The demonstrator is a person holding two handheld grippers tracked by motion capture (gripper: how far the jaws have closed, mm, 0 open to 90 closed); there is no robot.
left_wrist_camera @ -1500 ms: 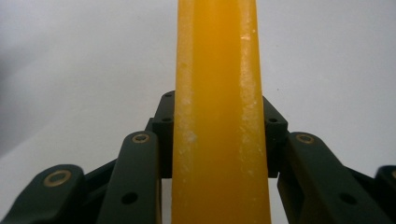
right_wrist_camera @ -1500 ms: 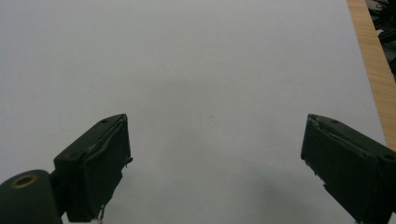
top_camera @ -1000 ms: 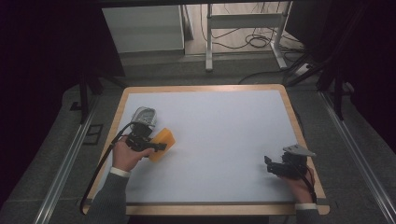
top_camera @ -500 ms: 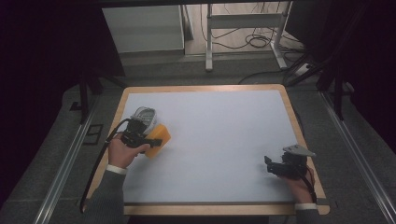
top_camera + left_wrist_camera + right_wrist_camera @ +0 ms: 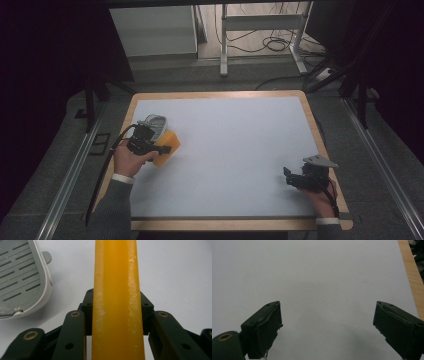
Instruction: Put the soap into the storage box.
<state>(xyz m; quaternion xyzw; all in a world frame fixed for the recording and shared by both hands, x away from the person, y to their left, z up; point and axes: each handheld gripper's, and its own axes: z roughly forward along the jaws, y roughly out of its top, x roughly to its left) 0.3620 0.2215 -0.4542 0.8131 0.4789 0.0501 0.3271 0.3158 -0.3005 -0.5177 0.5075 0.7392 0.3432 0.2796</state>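
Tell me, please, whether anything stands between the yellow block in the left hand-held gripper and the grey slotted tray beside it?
Nothing visible does. The left hand-held gripper is shut on the flat yellow block, and the grey slotted plastic tray lies just beside it, with bare white table surface between them.

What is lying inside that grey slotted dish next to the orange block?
The grey slotted dish holds nothing but pale crumbs on its slats. Its far part is hidden in the high view by the left hand-held gripper, which clamps the orange block.
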